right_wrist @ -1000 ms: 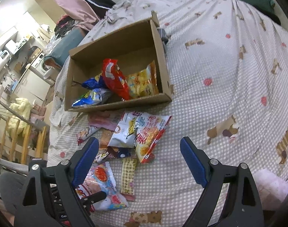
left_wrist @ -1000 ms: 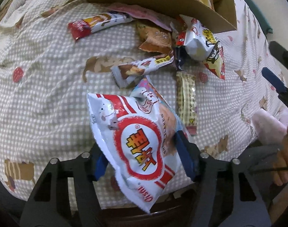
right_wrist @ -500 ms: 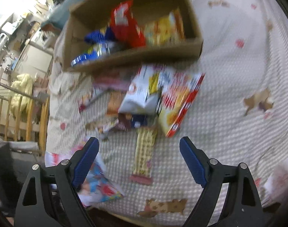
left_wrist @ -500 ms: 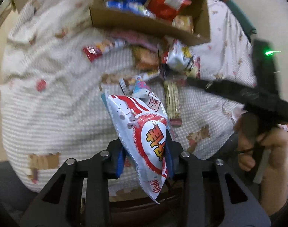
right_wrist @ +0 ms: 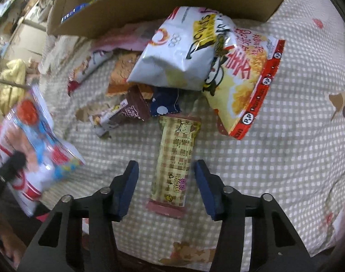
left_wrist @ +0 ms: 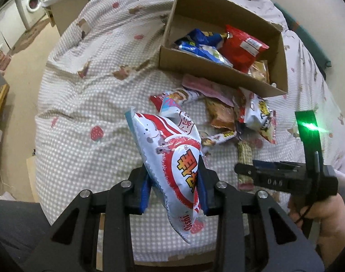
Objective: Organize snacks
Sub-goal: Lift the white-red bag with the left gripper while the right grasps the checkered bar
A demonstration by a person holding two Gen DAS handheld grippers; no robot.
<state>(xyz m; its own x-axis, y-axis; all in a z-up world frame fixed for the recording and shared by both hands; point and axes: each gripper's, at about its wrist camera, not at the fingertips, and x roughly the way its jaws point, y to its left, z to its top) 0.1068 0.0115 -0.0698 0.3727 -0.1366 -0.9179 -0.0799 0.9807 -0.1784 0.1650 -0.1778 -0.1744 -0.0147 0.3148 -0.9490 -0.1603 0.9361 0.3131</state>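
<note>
My left gripper (left_wrist: 174,176) is shut on a white and red snack bag (left_wrist: 170,156), held up off the bed. A second pink and blue packet (left_wrist: 175,113) shows behind that bag; I cannot tell if it is gripped too. The same bag appears blurred at the left of the right wrist view (right_wrist: 34,140). My right gripper (right_wrist: 166,181) points down over a beige checked snack bar (right_wrist: 175,154). Its jaws are closing with the bar between them, and the pads stand clear of it. The cardboard box (left_wrist: 217,70) holds blue, red and yellow bags.
Loose snacks lie in front of the box: a white chips bag (right_wrist: 179,52), a red and yellow bag (right_wrist: 245,79), brown bars (right_wrist: 127,113) and a pink packet (left_wrist: 206,86). The checked bed cover (left_wrist: 93,90) drops off near the bottom edge. A hand (left_wrist: 319,210) holds the right gripper.
The left jaws closed on the white and red bag and lifted it off the cover. The right gripper came down over the beige bar and its jaws narrowed.
</note>
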